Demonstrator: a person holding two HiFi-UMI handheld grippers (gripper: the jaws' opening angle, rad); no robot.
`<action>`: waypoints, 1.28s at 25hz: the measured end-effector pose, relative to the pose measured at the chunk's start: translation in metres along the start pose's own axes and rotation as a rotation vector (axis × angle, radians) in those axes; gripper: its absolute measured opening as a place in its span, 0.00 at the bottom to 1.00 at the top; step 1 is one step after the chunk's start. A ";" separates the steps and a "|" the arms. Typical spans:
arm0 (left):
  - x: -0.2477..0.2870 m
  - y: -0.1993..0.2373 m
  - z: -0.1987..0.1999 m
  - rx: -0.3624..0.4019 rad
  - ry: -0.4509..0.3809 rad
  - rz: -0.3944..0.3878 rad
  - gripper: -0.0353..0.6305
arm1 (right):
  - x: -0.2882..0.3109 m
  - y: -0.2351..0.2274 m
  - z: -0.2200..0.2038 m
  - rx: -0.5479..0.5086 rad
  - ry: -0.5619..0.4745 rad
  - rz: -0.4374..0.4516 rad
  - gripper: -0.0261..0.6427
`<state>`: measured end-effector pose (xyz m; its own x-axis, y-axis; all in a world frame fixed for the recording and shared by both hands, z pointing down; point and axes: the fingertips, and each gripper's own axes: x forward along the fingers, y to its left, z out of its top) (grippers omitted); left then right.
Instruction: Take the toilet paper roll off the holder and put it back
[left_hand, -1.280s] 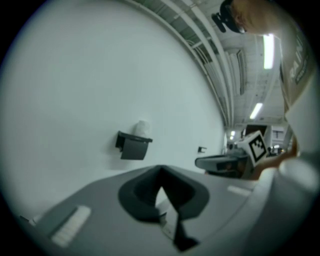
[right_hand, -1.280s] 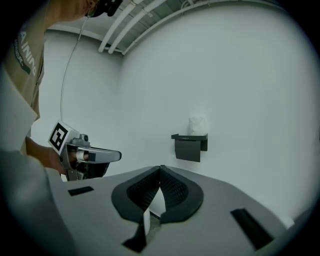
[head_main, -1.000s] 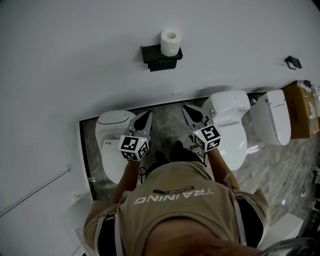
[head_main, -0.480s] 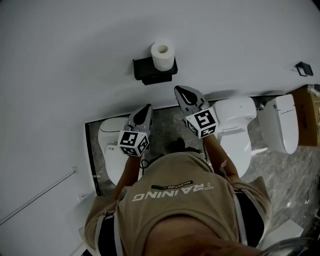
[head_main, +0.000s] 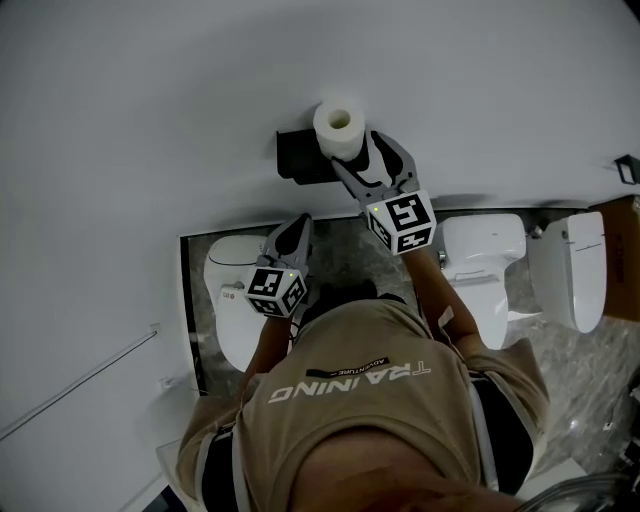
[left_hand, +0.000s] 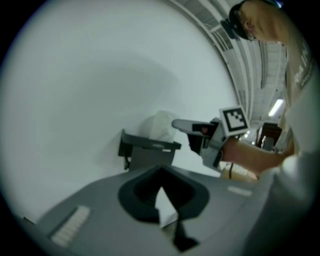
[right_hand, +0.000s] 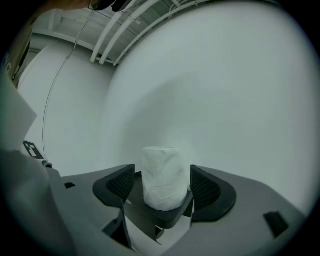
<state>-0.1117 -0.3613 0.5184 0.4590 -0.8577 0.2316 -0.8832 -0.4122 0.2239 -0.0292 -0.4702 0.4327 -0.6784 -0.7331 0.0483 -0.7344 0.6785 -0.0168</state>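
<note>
Against white wall (head_main: 150, 90), toilet paper roll (right_hand: 165, 175) stands ungripped between right tool's (right_hand: 163, 186) just-opened jaws.

Toilet paper roll (head_main: 338, 126) upright on black holder (head_main: 297, 160)

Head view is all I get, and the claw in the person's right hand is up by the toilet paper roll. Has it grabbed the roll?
Observer: Not yet. In the right gripper view the roll stands upright between the jaws of the right gripper. The jaws have just been opening, and a gap shows beside the roll.
Operator: What is the roll sitting on?
Observer: A black holder, shaped like a small tray under the roll's base.
Operator: And the other claw?
Observer: In its own view, the left gripper has its jaws together with nothing between them. The holder is ahead of it.
</note>
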 end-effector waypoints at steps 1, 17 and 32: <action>0.002 0.002 0.001 -0.003 0.001 -0.006 0.05 | 0.005 -0.002 -0.001 -0.004 0.015 -0.001 0.49; 0.020 0.025 0.014 0.003 0.019 -0.082 0.05 | 0.053 -0.003 -0.003 0.019 0.099 0.047 0.54; -0.013 0.026 0.009 0.004 0.002 -0.073 0.05 | 0.034 0.007 0.013 0.026 0.010 0.032 0.55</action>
<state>-0.1419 -0.3640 0.5125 0.5226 -0.8245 0.2170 -0.8476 -0.4750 0.2365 -0.0578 -0.4906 0.4214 -0.7016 -0.7102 0.0577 -0.7125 0.7003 -0.0443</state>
